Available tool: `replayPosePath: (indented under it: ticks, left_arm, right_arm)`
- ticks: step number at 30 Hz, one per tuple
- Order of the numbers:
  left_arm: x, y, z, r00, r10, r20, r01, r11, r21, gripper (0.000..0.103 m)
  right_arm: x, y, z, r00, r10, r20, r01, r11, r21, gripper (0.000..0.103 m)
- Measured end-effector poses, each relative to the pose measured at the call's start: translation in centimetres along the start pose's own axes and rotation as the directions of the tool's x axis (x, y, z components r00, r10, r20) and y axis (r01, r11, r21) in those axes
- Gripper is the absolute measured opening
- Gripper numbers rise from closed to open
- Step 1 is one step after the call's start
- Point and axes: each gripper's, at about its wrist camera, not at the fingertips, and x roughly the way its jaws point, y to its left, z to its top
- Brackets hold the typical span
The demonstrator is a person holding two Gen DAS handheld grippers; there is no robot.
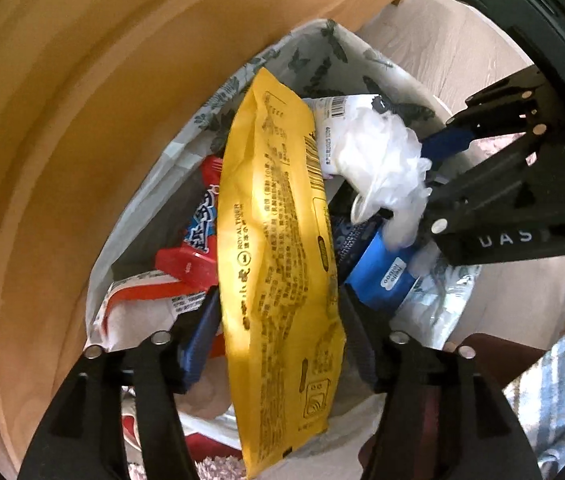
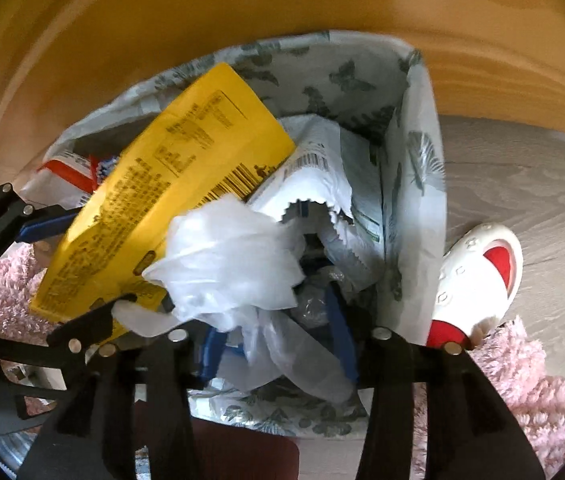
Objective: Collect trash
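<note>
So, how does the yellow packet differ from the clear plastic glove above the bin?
The yellow packet is opaque, flat and printed with text and a barcode; the clear glove is see-through, crumpled and plain. The packet is long and hangs between the left hand-held gripper's open jaws; the glove bunches at the right hand-held gripper. Both are trash over the butterfly-print bag.

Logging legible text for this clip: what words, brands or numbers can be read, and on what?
"ROYAL TIGER": on the yellow packet, beside a small round logo.
"UAS": on the right gripper, raised letters on its black body.
"hello": on the blue carton; the word under it is too blurred.
Barcode digits on the white wrapper: too small.
Yellow packet's fine print and the red wrapper lettering: unreadable.
</note>
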Motion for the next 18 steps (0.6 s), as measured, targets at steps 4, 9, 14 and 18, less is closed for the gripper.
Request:
replayPosePath:
  ticks: [4, 9, 14, 18]
  left_arm:
    - [-1.3, 0.7, -1.1, 1.000, -0.002, 0.024, 0.002, 1.000, -0.028, 0.064]
    - [-3.7, 1.2, -2.7, 0.998, 0.005, 0.062, 0.000, 0.997, -0.076, 0.066]
    - [-6.0, 1.1, -4.6, 0.994, 0.019, 0.107, -0.006, 0.993, -0.120, 0.075]
    - [-8.4, 1.6, -5.7, 0.987, 0.091, 0.134, -0.068, 0.983, -0.172, 0.083]
  right_arm:
    - [-1.5, 0.4, -0.5, 0.999, 0.015, 0.034, -0.015, 1.000, 0.000, 0.054]
    - [-3.4, 1.1, -1.2, 0.997, 0.013, 0.074, -0.013, 1.000, 0.002, 0.060]
    - [-4.6, 0.5, -1.8, 0.992, 0.010, 0.126, -0.009, 1.000, -0.008, 0.078]
    - [-5.7, 0.4, -2.2, 0.988, 0.008, 0.154, -0.007, 1.000, -0.009, 0.089]
